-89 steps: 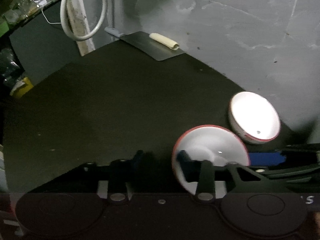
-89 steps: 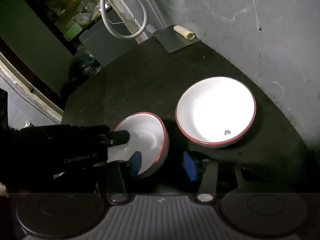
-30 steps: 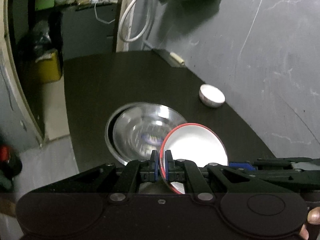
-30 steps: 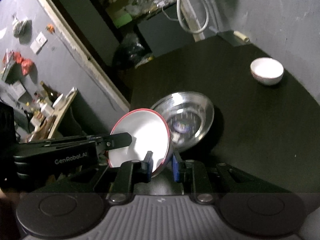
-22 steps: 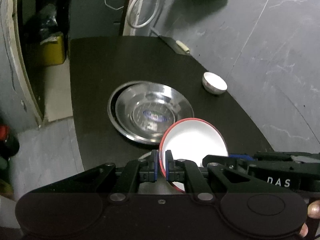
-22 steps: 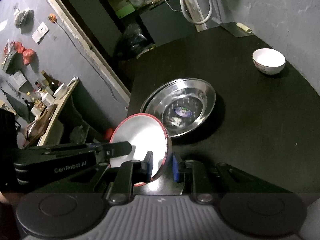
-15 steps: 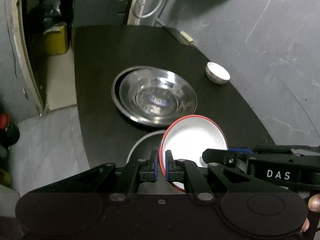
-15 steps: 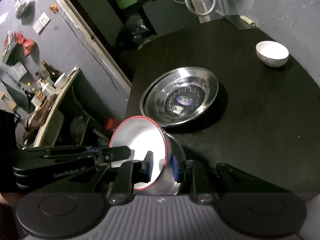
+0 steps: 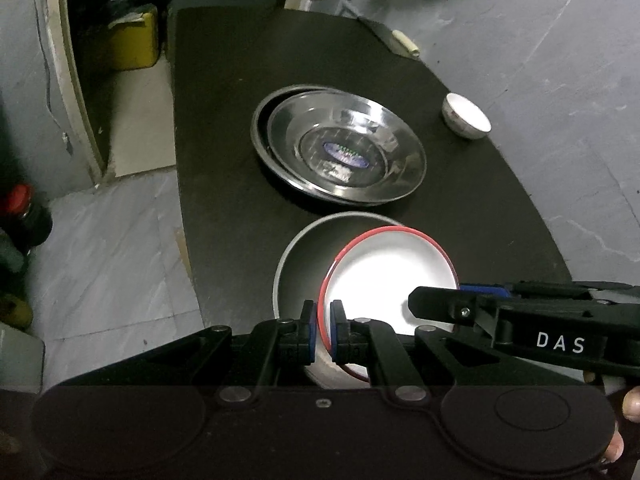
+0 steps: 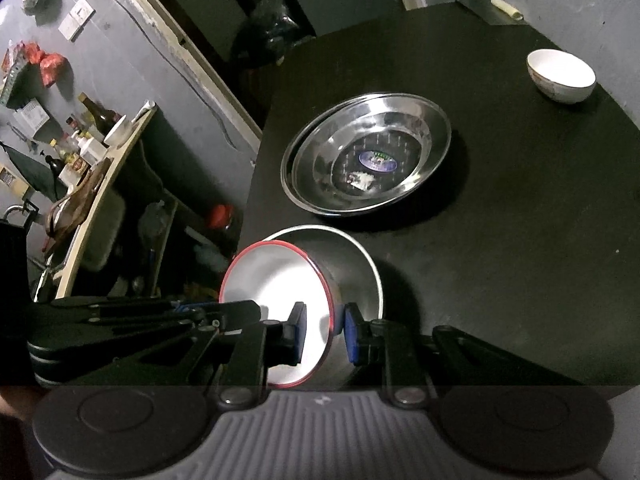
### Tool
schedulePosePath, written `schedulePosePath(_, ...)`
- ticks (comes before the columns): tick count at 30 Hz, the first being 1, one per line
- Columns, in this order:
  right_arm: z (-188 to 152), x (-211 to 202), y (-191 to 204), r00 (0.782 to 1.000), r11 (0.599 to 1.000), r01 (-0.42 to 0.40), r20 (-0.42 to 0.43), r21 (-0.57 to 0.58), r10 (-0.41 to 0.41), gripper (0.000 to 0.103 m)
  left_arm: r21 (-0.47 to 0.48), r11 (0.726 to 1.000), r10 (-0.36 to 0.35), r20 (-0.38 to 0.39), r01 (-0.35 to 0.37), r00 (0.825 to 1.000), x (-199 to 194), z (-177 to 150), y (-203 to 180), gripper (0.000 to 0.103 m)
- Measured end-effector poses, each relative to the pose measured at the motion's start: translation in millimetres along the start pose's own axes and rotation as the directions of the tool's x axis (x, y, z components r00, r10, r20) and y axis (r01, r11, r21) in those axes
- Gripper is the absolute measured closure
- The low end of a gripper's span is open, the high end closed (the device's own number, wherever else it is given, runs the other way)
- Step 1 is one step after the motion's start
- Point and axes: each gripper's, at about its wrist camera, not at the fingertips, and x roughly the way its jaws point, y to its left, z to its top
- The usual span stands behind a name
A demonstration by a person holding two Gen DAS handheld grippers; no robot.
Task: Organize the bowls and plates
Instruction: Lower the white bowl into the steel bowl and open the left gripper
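A white bowl with a red rim (image 9: pixel 390 276) (image 10: pixel 280 292) is held by both grippers over a grey metal bowl (image 9: pixel 298 268) (image 10: pixel 354 268) near the table's front edge. My left gripper (image 9: pixel 323 330) is shut on its left rim. My right gripper (image 10: pixel 324 334) is shut on its right rim. Stacked steel plates (image 9: pixel 344 152) (image 10: pixel 368 156) lie beyond. A small white bowl (image 9: pixel 466 116) (image 10: pixel 560 74) stands far right.
The black table (image 9: pixel 224 80) ends at the left, with grey floor (image 9: pixel 100 232) below. A cleaver with a pale roll (image 9: pixel 402 42) lies at the far end by the wall. A shelf with bottles (image 10: pixel 84 136) stands left.
Both grippers carried the red-rimmed bowl back toward the table's near end. The grey metal bowl came into view and now sits under it. The steel plates look farther away.
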Motion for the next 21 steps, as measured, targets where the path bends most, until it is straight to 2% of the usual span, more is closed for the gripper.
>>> schedulePosePath(8, 3, 8, -6, 0.999, 1.000, 0.004, -0.037, 0.030, -0.003, 0.081, -0.023, 1.000, 0.000, -0.041, -0.001, 0.999, 11, 4, 1, 0.097)
schedulePosePath(21, 10, 13, -4, 0.999, 1.000, 0.012, -0.053, 0.016, -0.011, 0.079, -0.028, 0.999, 0.019, -0.030, -0.020, 0.999, 12, 9, 2, 0.093)
